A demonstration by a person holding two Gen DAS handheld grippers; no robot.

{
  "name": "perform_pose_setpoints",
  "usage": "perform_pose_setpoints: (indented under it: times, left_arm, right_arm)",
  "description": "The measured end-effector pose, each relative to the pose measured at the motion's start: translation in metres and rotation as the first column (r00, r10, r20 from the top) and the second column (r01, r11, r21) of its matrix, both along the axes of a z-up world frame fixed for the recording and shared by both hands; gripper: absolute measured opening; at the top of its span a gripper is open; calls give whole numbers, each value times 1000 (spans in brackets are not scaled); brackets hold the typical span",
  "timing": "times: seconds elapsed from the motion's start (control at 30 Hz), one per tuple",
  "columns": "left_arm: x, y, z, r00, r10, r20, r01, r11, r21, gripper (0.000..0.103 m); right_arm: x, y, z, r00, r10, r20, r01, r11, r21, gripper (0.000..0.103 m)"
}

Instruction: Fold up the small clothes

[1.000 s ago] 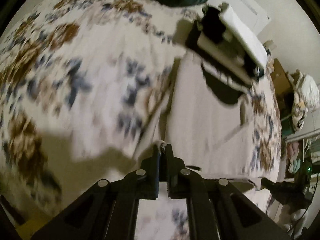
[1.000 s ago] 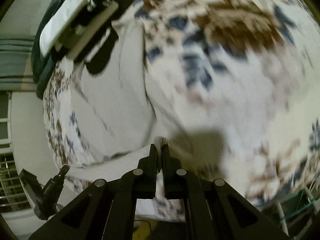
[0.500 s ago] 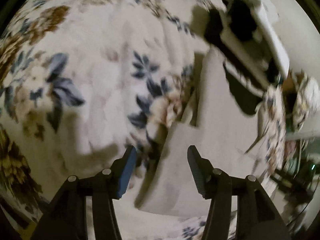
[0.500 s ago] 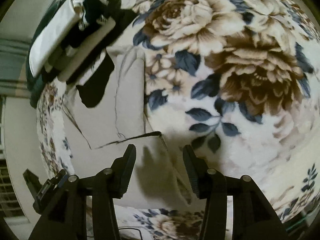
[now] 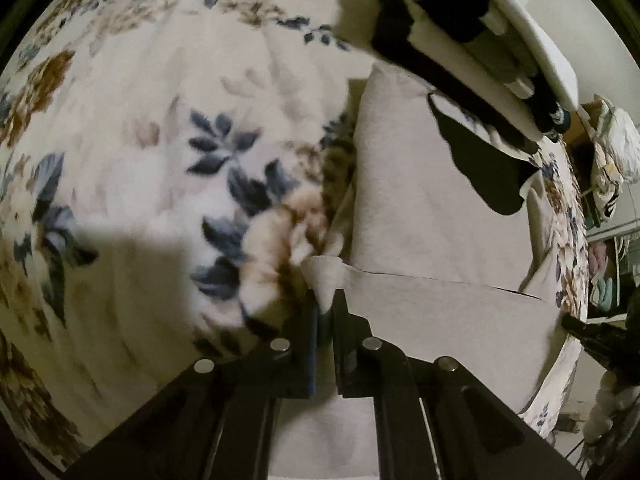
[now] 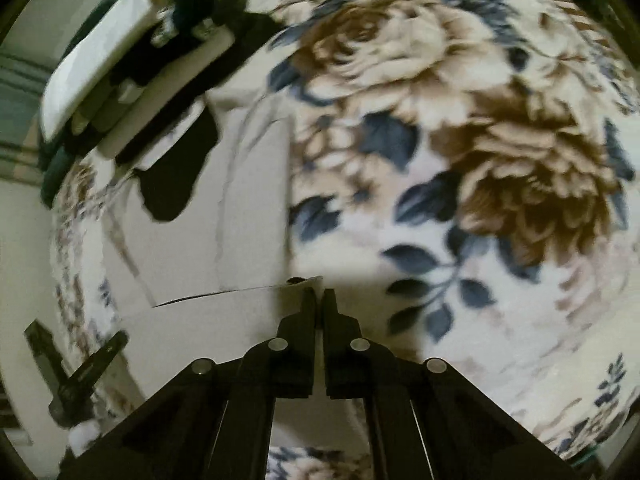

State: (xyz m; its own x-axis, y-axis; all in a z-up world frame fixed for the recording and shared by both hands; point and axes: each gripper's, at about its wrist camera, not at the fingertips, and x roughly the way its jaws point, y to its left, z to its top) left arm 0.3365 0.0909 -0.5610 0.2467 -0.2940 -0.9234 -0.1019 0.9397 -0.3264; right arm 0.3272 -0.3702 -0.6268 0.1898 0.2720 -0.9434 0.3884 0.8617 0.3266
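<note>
A beige cloth (image 5: 432, 208) lies on the floral blanket (image 5: 140, 140), its near part folded over with a fold edge running across. My left gripper (image 5: 325, 300) is shut on the near left corner of the cloth. The cloth also shows in the right wrist view (image 6: 248, 208). My right gripper (image 6: 318, 300) is shut on its near right corner at the fold edge. Both corners are pinched just above the blanket (image 6: 460, 160).
A stack of folded white and black clothes (image 5: 480, 40) sits at the cloth's far end, and also shows in the right wrist view (image 6: 132, 64). A black item (image 5: 488, 168) hangs from it onto the cloth. The bed edge and room clutter (image 5: 608, 168) lie to the right.
Both grippers were shut on the cloth a second ago, opened and released it half a second ago, and are now shut again on the corners at the new fold edge.
</note>
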Motion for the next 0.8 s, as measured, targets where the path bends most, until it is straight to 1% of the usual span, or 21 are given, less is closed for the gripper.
perform_pose_setpoints:
  times: [0.03, 0.07, 0.13, 0.17, 0.2, 0.23, 0.27, 0.3, 0.33, 0.37, 0.4, 0.47, 0.57, 0.63, 0.67, 0.7, 0.73, 0.8]
  left_arm:
    - [2, 2, -3, 1000, 8, -23, -9, 1000, -17, 9]
    - [4, 4, -5, 999, 16, -51, -18, 999, -37, 9]
    - [7, 6, 2, 997, 22, -68, -25, 999, -33, 10]
    - [8, 6, 8, 998, 18, -68, -20, 999, -29, 11]
    - [10, 5, 18, 998, 15, -56, -16, 1000, -11, 13]
    - [12, 5, 29, 999, 17, -29, -17, 1000, 5, 17]
    - [15, 5, 37, 1000, 14, -1, -14, 1000, 3, 25]
    - [21, 4, 46, 1000, 11, 25, -11, 1000, 2, 32]
    - [28, 3, 53, 999, 8, 49, -9, 1000, 7, 51]
    - [37, 0, 59, 997, 2, 80, -3, 1000, 15, 61]
    - [49, -4, 64, 994, -8, 112, 4, 999, 32, 61]
    - [73, -14, 64, 990, -51, 129, 44, 997, 58, 61]
    - [115, -37, 57, 979, -144, 147, 124, 983, 134, 61]
    - [140, -54, 47, 966, -219, 139, 191, 962, 193, 61]
    - [154, -63, 40, 955, -268, 128, 237, 947, 218, 61]
    - [162, -71, 34, 949, -294, 115, 260, 935, 241, 61]
    - [171, -77, 27, 941, -323, 101, 288, 922, 259, 61]
    - [186, -89, 11, 922, -382, 62, 351, 893, 283, 60]
  right_arm:
    - [1, 1, -5, 1000, 7, -17, -7, 1000, 9, 2]
    - [3, 3, -9, 999, 18, -41, -18, 1000, 20, 2]
    - [7, 5, -11, 997, 29, -68, -26, 999, 41, 3]
    - [10, 5, -10, 997, 27, -75, -24, 999, 47, 6]
    - [13, 4, -6, 996, 25, -82, -21, 999, 42, 16]
    - [17, 4, -1, 997, 23, -73, -20, 999, 39, 33]
    - [21, 3, 6, 998, 17, -55, -15, 999, 36, 44]
    - [29, 2, 15, 1000, 10, -28, -9, 999, 31, 56]
    - [34, 3, 20, 1000, 7, -14, -6, 1000, 23, 58]
    - [45, 4, 24, 1000, 7, 5, -7, 1000, 9, 58]
    - [54, 5, 27, 1000, 10, 14, -10, 1000, -4, 58]
    - [82, 11, 31, 999, 22, 39, -21, 999, -40, 60]
    - [130, 25, 30, 994, 86, 61, -78, 990, -121, 60]
    - [158, 37, 26, 988, 144, 59, -131, 975, -181, 61]
    - [171, 43, 23, 984, 173, 51, -159, 964, -215, 60]
    - [188, 52, 16, 976, 215, 29, -201, 945, -260, 60]
    - [197, 56, 12, 972, 234, 15, -221, 935, -278, 60]
    - [218, 68, -4, 957, 286, -43, -285, 905, -316, 61]
